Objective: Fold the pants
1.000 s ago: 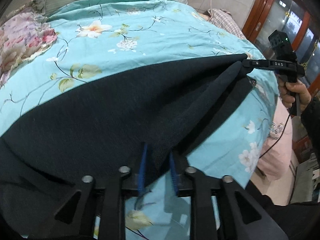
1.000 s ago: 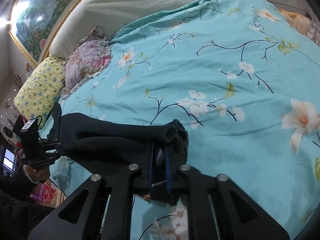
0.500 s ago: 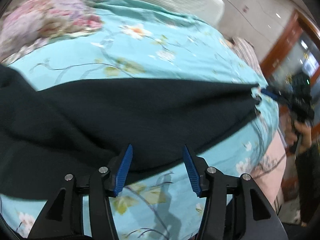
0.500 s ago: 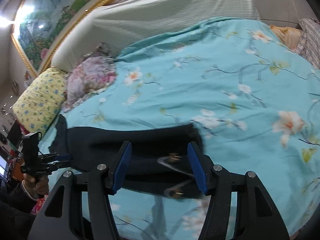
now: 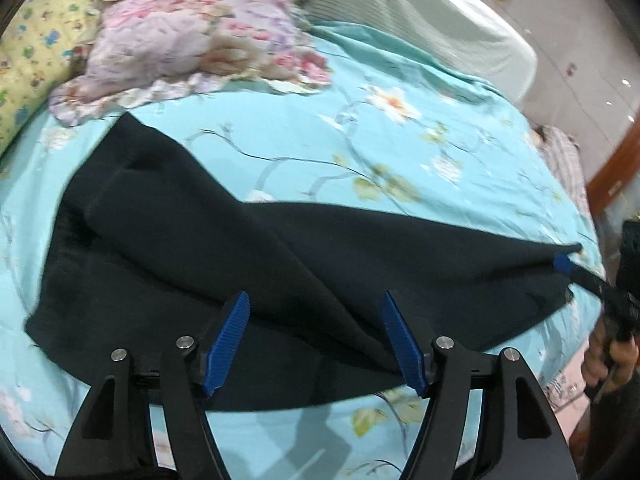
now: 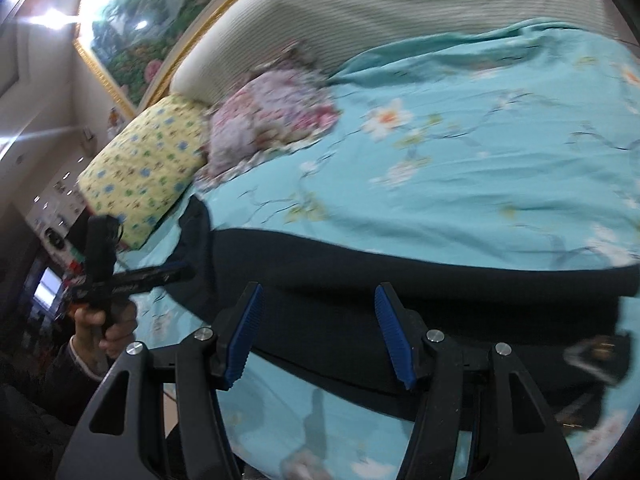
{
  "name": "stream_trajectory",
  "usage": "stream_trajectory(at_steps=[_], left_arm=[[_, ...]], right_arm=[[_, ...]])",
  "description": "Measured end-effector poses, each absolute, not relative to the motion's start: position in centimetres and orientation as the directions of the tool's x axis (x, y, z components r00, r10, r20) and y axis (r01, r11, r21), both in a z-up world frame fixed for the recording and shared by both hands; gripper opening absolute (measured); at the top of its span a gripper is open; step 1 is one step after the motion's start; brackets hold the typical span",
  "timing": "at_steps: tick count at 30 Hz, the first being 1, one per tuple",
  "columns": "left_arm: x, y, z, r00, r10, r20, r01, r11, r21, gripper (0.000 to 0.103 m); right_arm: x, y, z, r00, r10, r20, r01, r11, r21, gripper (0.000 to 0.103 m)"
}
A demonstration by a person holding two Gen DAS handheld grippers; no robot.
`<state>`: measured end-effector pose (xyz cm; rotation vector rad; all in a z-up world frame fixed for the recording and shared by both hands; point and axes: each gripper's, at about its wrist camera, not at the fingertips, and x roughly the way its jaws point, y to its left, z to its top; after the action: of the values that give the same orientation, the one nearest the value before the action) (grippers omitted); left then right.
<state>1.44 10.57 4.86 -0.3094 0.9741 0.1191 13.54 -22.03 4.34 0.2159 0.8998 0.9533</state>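
Observation:
The dark navy pants [image 5: 248, 248] lie stretched along the near edge of the bed, folded lengthwise with some creases; they also show in the right wrist view [image 6: 400, 276]. My left gripper [image 5: 316, 336] is open and empty, its blue pads hovering just above the cloth. My right gripper [image 6: 316, 332] is open and empty over the pants near their waist end, where a metal clasp [image 6: 592, 354] shows. The right gripper shows at the far right of the left wrist view [image 5: 564, 264], at the pants' end. The left gripper shows at the left of the right wrist view [image 6: 160, 276].
The bed has a turquoise floral cover [image 5: 400, 152]. A pink floral pillow [image 5: 192, 40] and a yellow pillow [image 6: 148, 168] lie by the striped headboard [image 6: 380, 12]. A wooden door frame [image 5: 616, 168] stands at the right. The bed's front edge runs below the grippers.
Both grippers opened and let go of the pants, which now lie flat on the bed. Both grippers pulled back and turned toward the pillows.

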Motion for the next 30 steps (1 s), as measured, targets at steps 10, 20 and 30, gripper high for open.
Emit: stream_trajectory(at_steps=[10, 20, 30], left_arm=[[5.7, 15.8, 6.3, 0.482, 0.069, -0.873, -0.373, 0.918, -0.133, 0.071], [9.5, 18.5, 4.0, 0.339, 0.143, -0.930, -0.447, 0.894, -0.025, 0.071], [8.0, 18.7, 2.4, 0.366, 0.111, -0.924, -0.443, 0.894, -0.068, 0.010]], right_arm=[[10.9, -12.2, 4.0, 0.092, 0.828, -0.553, -0.715, 0.441, 0.542, 0.060], [8.7, -2.7, 4.1, -0.023, 0.816, -0.577, -0.812, 0.321, 0.487, 0.060], [8.4, 3.0, 0.8, -0.036, 0.715, -0.699, -0.849, 0.347, 0.399, 0.032]])
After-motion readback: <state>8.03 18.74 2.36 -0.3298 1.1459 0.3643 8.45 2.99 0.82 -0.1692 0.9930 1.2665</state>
